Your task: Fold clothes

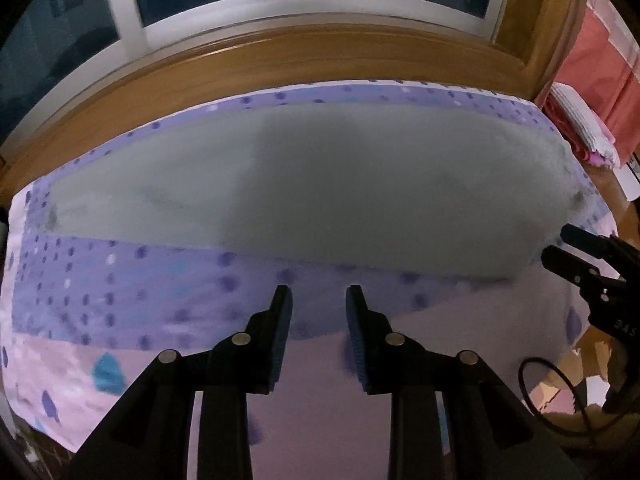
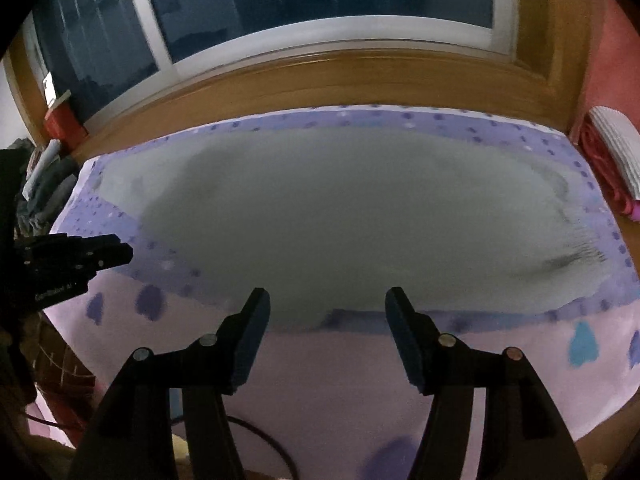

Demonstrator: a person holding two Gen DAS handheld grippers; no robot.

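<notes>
A grey garment (image 1: 320,184) lies spread flat across a purple and pink dotted bedsheet (image 1: 120,280); it fills the middle of the right wrist view as well (image 2: 340,216). My left gripper (image 1: 318,294) hovers open over the sheet just short of the garment's near edge, with nothing between its fingers. My right gripper (image 2: 328,294) is open wider, its fingertips over the garment's near edge, also empty. The right gripper (image 1: 560,245) shows at the garment's right end in the left wrist view. The left gripper (image 2: 120,254) appears at the left edge of the right wrist view.
A wooden window ledge (image 1: 320,60) and dark window run behind the bed. Folded white and pink fabric (image 2: 616,160) lies at the right. A heap of clothes (image 2: 44,188) and a red object (image 2: 60,120) sit at the left. A black cable (image 1: 552,392) loops below.
</notes>
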